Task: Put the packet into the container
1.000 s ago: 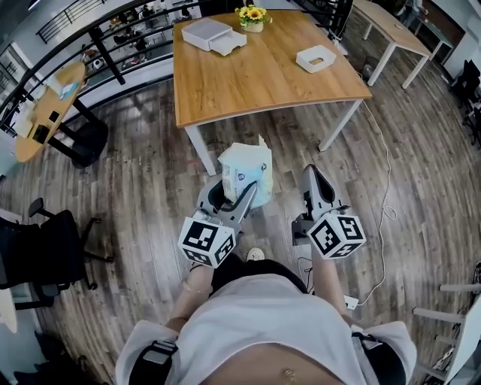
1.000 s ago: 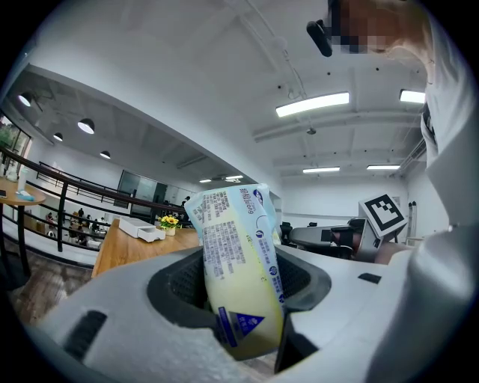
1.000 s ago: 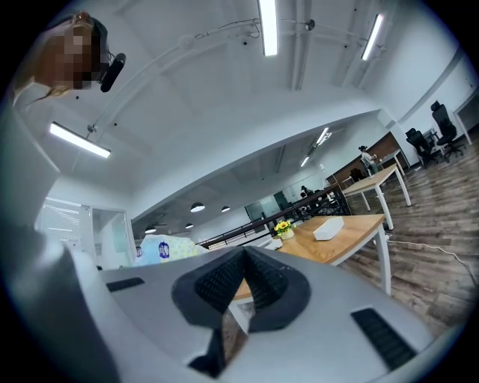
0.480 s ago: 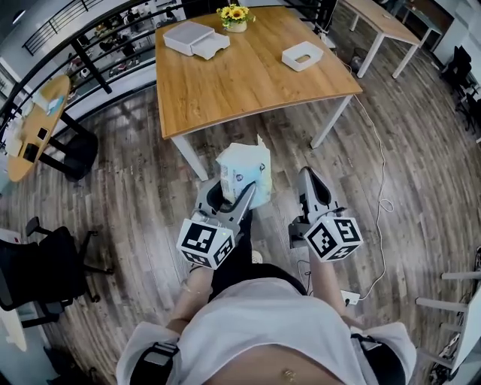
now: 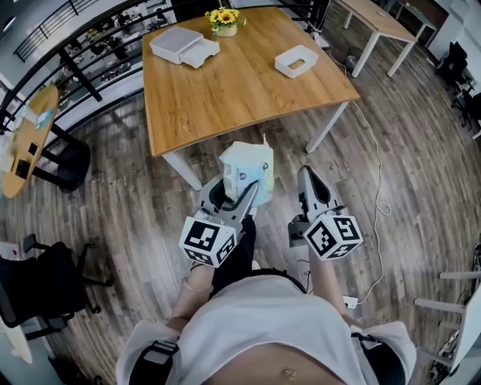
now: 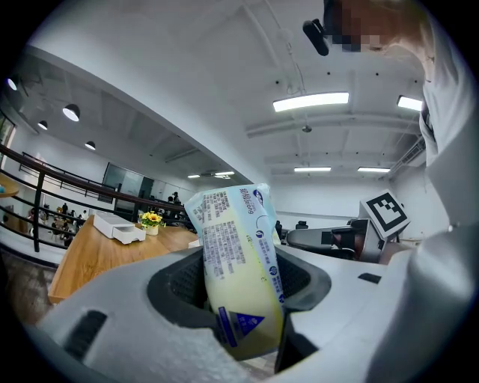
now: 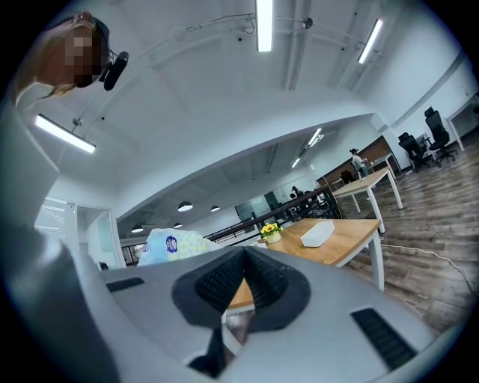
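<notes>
the packet (image 5: 246,171) stands upright in the left gripper (image 5: 242,194), whose jaws are spread fairly wide and pressed on its lower part. it is out over the wooden floor (image 5: 113,188), short of the table's (image 5: 225,98) near edge and not yet above it. the hold sits low on a tall, soft pouch, so the main worry is that the upper part flops over or the slick film slides out between the pads, most likely at a jolt while it is carried or when the gripper tips to let it go. the right gripper (image 5: 310,179), just beside it, has its jaws drawn together on nothing, so it gives no support if the packet sags. the white tray (image 5: 295,61) near the table's far right corner looks like the container, but a white box (image 5: 183,45) with a pulled-out part sits by the far left corner next to the yellow flowers (image 5: 224,18), and choosing the wrong one is a second risk. the tray also looks shallow, so a packet released upright could topple over its rim. a cable (image 5: 382,206) trails on the floor beside the table's right leg and could catch a foot. the packet's base is buried between the left pads, its print is too small to read, the tray's inside is too small to judge, and the person's feet are mostly hidden.
</notes>
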Action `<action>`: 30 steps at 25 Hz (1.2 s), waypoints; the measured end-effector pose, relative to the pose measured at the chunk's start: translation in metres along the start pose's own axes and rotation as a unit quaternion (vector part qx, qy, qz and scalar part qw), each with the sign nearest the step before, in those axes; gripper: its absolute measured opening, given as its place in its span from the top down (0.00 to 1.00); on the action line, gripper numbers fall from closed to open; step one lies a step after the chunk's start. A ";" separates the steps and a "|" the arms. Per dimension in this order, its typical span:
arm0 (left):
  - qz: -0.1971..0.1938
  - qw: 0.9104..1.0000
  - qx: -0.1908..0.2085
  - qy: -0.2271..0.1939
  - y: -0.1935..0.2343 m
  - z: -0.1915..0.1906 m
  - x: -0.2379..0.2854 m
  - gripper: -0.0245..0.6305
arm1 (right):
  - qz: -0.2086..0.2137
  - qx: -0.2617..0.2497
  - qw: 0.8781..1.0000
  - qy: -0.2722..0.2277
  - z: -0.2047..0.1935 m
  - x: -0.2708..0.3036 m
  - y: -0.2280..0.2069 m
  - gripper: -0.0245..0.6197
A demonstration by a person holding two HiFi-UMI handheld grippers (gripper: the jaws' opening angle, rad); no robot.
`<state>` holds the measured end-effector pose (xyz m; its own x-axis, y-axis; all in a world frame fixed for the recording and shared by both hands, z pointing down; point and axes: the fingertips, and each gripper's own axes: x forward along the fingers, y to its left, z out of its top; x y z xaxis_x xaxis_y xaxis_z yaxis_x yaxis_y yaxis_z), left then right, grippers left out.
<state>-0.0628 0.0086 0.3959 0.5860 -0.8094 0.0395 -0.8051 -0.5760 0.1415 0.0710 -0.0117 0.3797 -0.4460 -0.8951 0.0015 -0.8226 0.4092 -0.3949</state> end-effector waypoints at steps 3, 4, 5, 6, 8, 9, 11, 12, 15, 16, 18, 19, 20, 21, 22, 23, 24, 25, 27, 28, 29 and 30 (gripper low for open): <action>-0.004 1.000 -0.002 0.004 0.012 0.001 0.022 0.63 | -0.005 0.002 1.000 0.003 0.003 0.021 -0.013 0.95; -0.005 1.000 -0.003 0.006 0.016 0.001 0.028 0.64 | -0.007 0.002 1.000 0.005 0.004 0.028 -0.017 0.95; -0.006 1.000 -0.004 0.007 0.021 0.002 0.035 0.64 | -0.008 0.003 1.000 0.005 0.005 0.035 -0.021 0.95; -0.008 1.000 -0.005 0.009 0.026 0.003 0.041 0.63 | -0.010 0.003 1.000 0.005 0.007 0.043 -0.024 0.95; -0.010 1.000 -0.005 0.012 0.036 0.005 0.056 0.64 | -0.012 0.004 1.000 0.006 0.011 0.059 -0.031 0.95; -0.010 1.000 -0.005 0.014 0.042 0.007 0.064 0.63 | -0.013 0.004 1.000 0.008 0.013 0.067 -0.034 0.95; -0.013 1.000 -0.006 0.017 0.054 0.010 0.080 0.63 | -0.016 0.005 1.000 0.010 0.017 0.085 -0.042 0.95; -0.014 1.000 -0.006 0.019 0.060 0.012 0.088 0.64 | -0.017 0.006 1.000 0.010 0.019 0.094 -0.046 0.95; -0.018 1.000 -0.004 0.022 0.079 0.018 0.113 0.63 | -0.023 0.010 1.000 0.008 0.026 0.122 -0.058 0.95; -0.019 1.000 -0.004 0.023 0.086 0.019 0.121 0.63 | -0.025 0.011 1.000 0.007 0.027 0.131 -0.062 0.95; -0.023 0.999 -0.001 0.025 0.098 0.022 0.134 0.63 | -0.027 0.014 1.000 0.006 0.028 0.148 -0.068 0.95; -0.025 0.999 0.000 0.025 0.103 0.024 0.140 0.64 | -0.028 0.014 0.999 0.005 0.029 0.156 -0.071 0.95; -0.026 0.999 0.001 0.025 0.109 0.025 0.146 0.64 | -0.029 0.014 0.999 0.004 0.031 0.163 -0.073 0.95; -0.028 0.999 0.002 0.025 0.114 0.027 0.152 0.64 | -0.029 0.014 0.999 0.004 0.032 0.171 -0.074 0.95; -0.028 0.999 0.003 0.024 0.119 0.028 0.157 0.64 | -0.029 0.014 0.999 0.004 0.032 0.178 -0.076 0.95; -0.029 0.999 0.002 0.025 0.124 0.028 0.162 0.64 | -0.029 0.014 0.999 0.004 0.032 0.184 -0.078 0.95; -0.030 0.999 0.002 0.025 0.129 0.028 0.167 0.63 | -0.030 0.014 0.999 0.003 0.033 0.191 -0.080 0.95; -0.031 0.999 0.002 0.025 0.134 0.029 0.172 0.64 | -0.031 0.014 0.999 0.002 0.034 0.197 -0.082 0.95; -0.034 0.999 0.002 0.024 0.144 0.030 0.184 0.64 | -0.032 0.012 0.999 0.000 0.037 0.211 -0.086 0.95; -0.036 0.999 0.002 0.023 0.148 0.031 0.190 0.64 | -0.033 0.012 0.999 -0.002 0.039 0.217 -0.089 0.95; -0.038 0.999 0.002 0.022 0.152 0.032 0.195 0.64 | -0.034 0.013 0.999 -0.004 0.041 0.224 -0.092 0.95; -0.040 0.999 0.002 0.021 0.156 0.034 0.201 0.63 | -0.035 0.015 0.999 -0.006 0.042 0.229 -0.094 0.95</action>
<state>-0.0736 -0.2471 0.3926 0.6523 -0.7547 0.0694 -0.7553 -0.6398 0.1418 0.0610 -0.2630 0.3789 -0.3823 -0.9238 0.0188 -0.8406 0.3393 -0.4222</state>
